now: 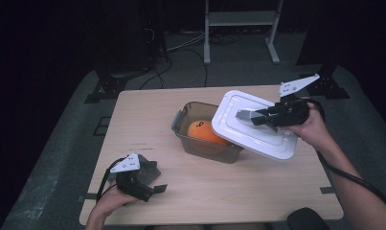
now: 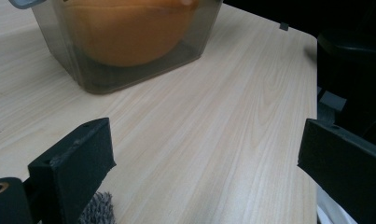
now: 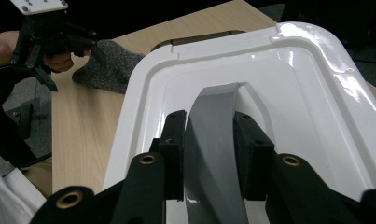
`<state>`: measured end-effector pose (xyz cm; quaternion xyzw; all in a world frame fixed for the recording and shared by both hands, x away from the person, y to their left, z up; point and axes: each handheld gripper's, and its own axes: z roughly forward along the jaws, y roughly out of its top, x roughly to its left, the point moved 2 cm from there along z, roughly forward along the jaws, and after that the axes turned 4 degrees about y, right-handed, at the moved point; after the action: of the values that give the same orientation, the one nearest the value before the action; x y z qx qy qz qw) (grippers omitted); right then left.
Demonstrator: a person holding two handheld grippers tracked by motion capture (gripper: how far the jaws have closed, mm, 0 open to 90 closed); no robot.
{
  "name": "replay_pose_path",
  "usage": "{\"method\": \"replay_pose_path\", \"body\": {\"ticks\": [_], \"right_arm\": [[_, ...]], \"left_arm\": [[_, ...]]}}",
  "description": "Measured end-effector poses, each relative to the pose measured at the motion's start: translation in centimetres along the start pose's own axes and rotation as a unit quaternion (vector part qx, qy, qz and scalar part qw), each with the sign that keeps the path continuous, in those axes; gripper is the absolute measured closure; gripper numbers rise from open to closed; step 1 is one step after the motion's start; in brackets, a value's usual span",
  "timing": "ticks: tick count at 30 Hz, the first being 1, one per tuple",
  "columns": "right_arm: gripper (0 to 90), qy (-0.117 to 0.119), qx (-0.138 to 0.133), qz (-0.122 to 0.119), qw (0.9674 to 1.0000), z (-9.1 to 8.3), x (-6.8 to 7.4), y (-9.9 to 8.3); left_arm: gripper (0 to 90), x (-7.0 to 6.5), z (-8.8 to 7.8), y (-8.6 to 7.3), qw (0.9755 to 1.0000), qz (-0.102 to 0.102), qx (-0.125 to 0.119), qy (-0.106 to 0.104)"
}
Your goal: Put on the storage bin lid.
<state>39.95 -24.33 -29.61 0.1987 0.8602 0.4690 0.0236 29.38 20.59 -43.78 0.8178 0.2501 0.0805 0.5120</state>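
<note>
- Right gripper holds the white lid by its grey handle; the jaws are clamped on either side of that handle, seen close up in the right gripper view.
- Lid is tilted and held over the right-hand end of the clear container; whether its low edge touches the container rim cannot be told.
- Container stands near the middle of the wooden table, open at its left end, with an orange round object inside.
- Lid covers the right part of the container and of the orange object in the high view.
- Left gripper rests at the near left of the table, well apart from the container; jaws apart with nothing between them.
- A grey cloth lies just beside the left gripper, partly under its top plate; a corner of it shows in the left gripper view.
- Left gripper view cuts off the container's top; the orange object shows through the tinted wall, blurred.
- Dark mark on the orange object: too small to read.
- Background beyond the table is dark; a white frame and cables on the floor are made out.
</note>
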Motion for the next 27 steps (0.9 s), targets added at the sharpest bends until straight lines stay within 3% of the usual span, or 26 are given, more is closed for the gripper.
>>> {"method": "replay_pose_path", "body": {"ticks": [27], "right_arm": [[66.8,0.031,0.009,-0.018,0.9993,4.6,-0.2,3.8]], "left_arm": [[2.7,0.0,-0.3,0.1,1.0000,-0.001,-0.006,0.002]]}}
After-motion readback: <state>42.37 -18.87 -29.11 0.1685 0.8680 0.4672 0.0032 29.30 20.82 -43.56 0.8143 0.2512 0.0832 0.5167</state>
